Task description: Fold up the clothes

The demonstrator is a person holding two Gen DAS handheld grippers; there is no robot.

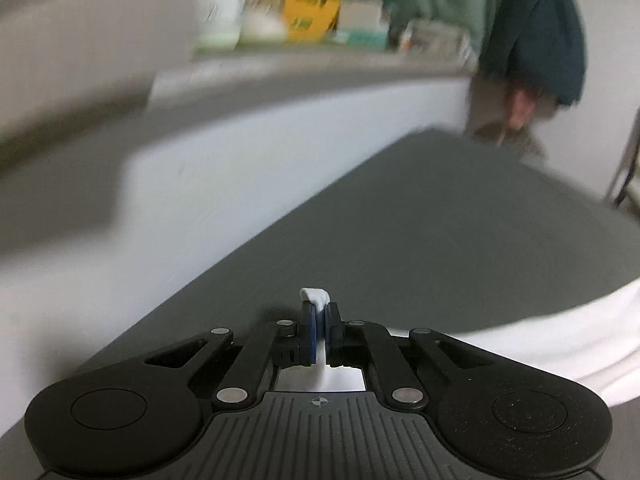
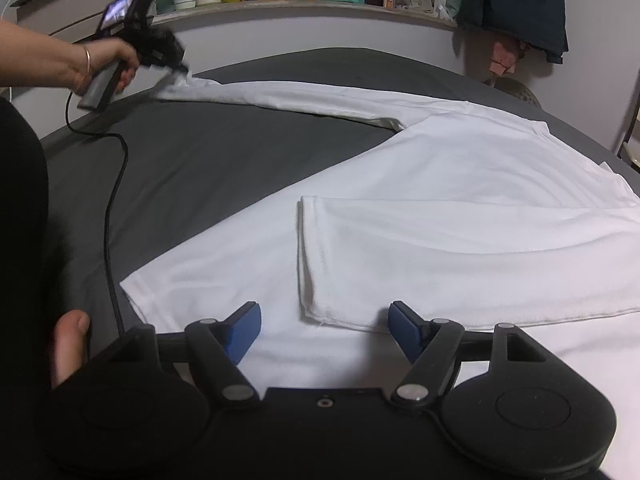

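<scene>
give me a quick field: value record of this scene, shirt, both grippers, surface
shirt: white long-sleeved shirt spread flat, one sleeve folded across the body
left hand-held gripper: shut on the other sleeve's cuff, pulling that sleeve out to the side
right hand-held gripper: open, over the shirt's hem, holding nothing
surface: dark grey bed sheet
background: cluttered shelf

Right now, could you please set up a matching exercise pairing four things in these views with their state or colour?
Things:
1. left claw
2. right claw
3. white shirt
4. bed sheet

States:
A. dark grey
B. open, holding nothing
C. one sleeve folded across the body, the other stretched out
D. shut on a sleeve end

Pairs: 1-D, 2-B, 3-C, 4-A
</scene>
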